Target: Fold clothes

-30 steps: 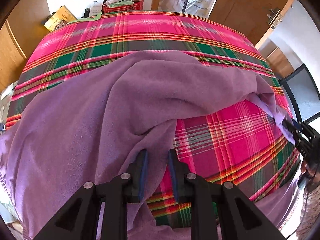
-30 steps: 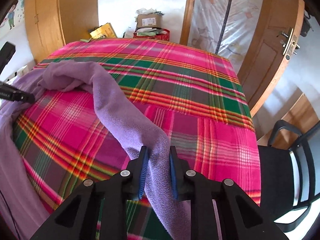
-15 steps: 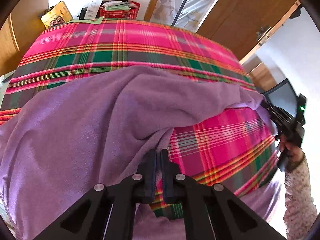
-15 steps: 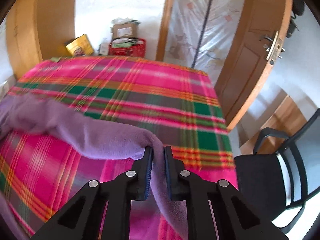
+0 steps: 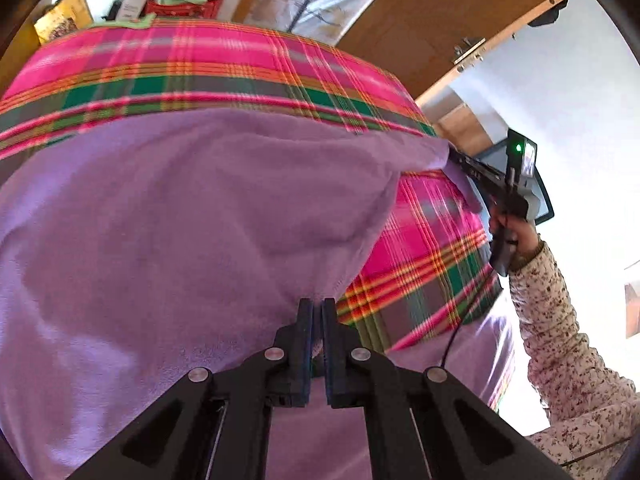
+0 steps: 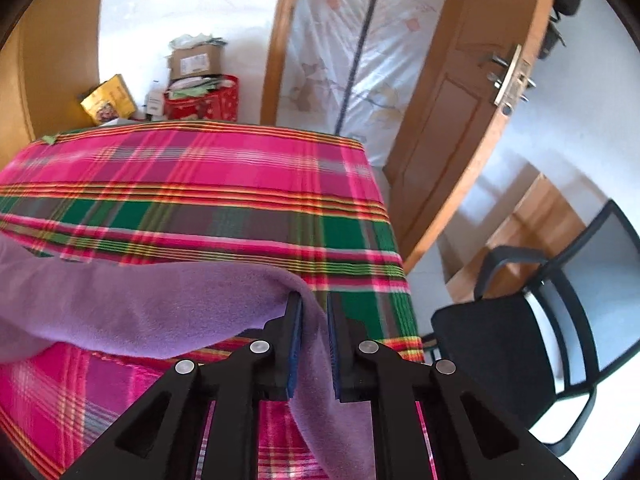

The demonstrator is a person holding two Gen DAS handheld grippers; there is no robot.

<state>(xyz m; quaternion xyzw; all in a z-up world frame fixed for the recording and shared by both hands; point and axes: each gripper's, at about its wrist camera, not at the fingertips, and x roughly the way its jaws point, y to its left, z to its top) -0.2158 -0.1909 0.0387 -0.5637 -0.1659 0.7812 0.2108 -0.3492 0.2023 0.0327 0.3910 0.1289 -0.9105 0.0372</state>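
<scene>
Both grippers [image 5: 315, 304] [image 6: 313, 300] angle downward, pinching the purple garment [image 5: 180, 220].

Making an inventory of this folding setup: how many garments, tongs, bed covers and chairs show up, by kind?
Purple fleece garment: 1
Tongs: 2, left tongs and right tongs, each clamped on the garment
Plaid bed cover: 1
Black chair: 1
Total: 5
</scene>
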